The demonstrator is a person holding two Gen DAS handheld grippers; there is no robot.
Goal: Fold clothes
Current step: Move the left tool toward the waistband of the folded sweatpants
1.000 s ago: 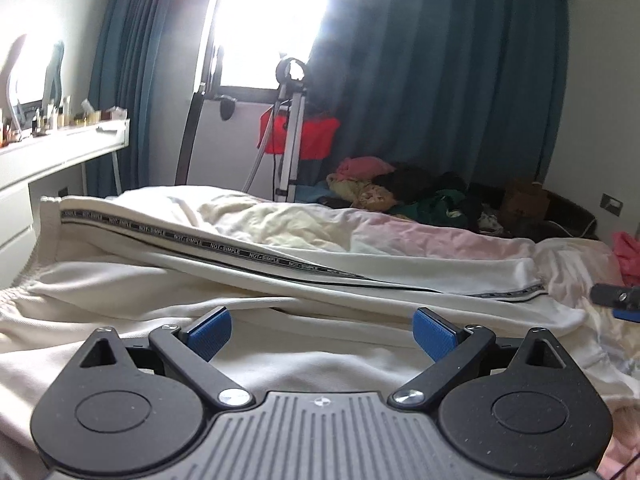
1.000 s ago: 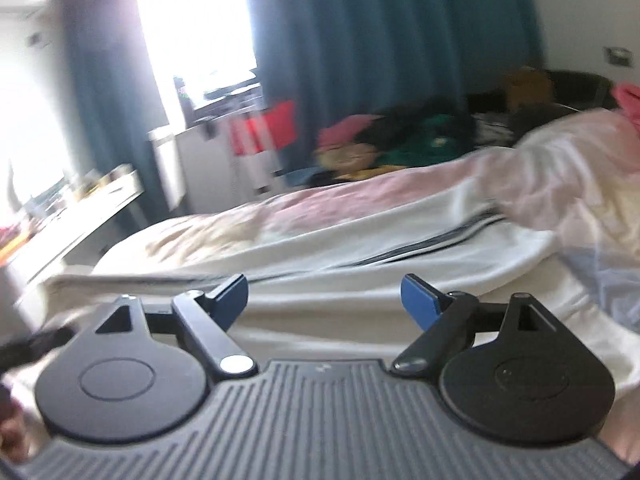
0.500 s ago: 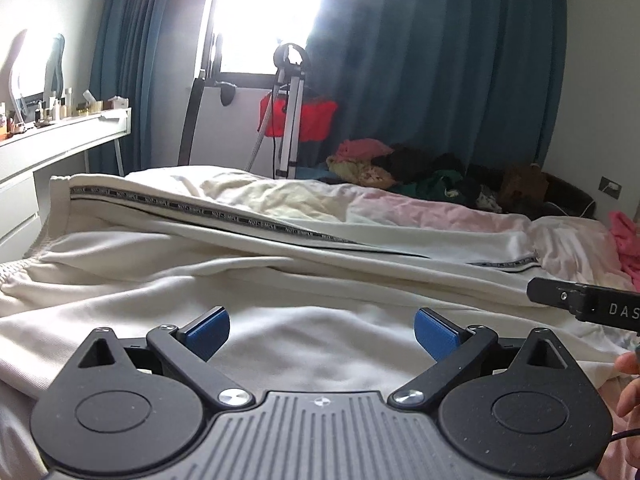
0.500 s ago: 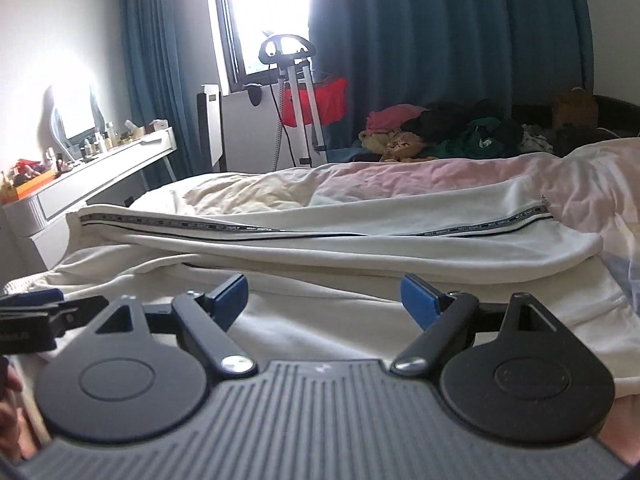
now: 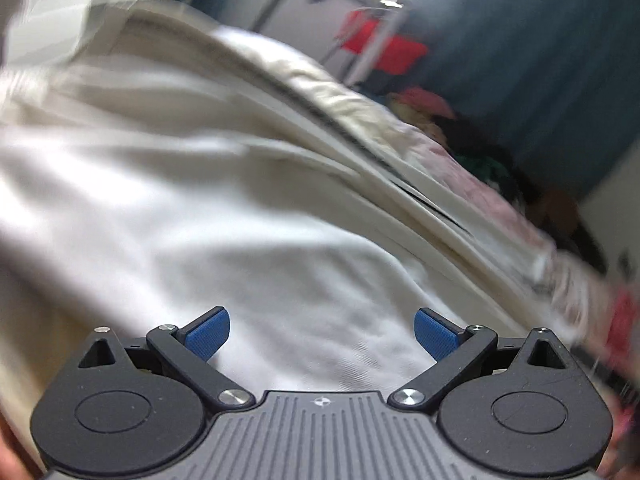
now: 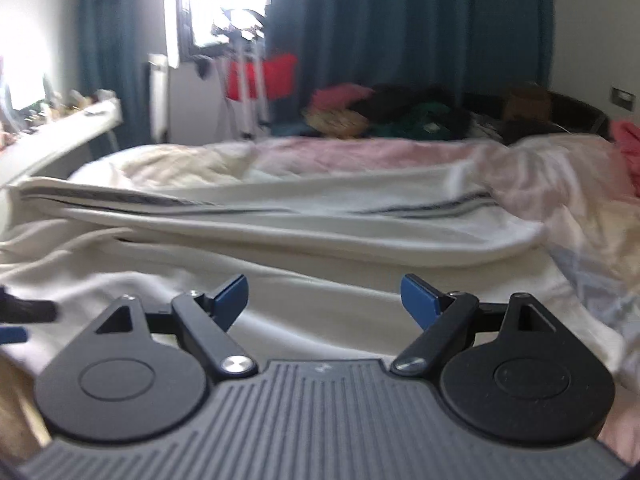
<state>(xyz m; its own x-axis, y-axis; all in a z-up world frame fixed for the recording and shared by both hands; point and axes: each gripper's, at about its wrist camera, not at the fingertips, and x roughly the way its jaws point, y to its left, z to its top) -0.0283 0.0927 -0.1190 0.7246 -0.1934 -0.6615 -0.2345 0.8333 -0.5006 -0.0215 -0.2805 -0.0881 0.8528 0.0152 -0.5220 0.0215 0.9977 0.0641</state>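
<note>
The left gripper [image 5: 322, 334] has both blue pads [image 5: 208, 334] spread wide apart with nothing between them. It sits low over the cream trousers [image 5: 240, 208], which fill the left wrist view from 9 o'clock to 3 o'clock; that view is tilted and motion-blurred.

The right gripper [image 6: 322, 304] is likewise fully spread and empty. In its view the trousers [image 6: 280, 224] lie lengthwise across the bed [image 6: 560, 184], with a dark side stripe [image 6: 120, 200] running from 9 o'clock toward 2 o'clock. At 9 o'clock, the tip of the left gripper [image 6: 24, 316] shows above the fabric.

A tripod [image 6: 248, 80] stands at 11 o'clock before the teal curtain [image 6: 400, 40]. Piled clothes [image 6: 400, 116] lie at 12 o'clock.
</note>
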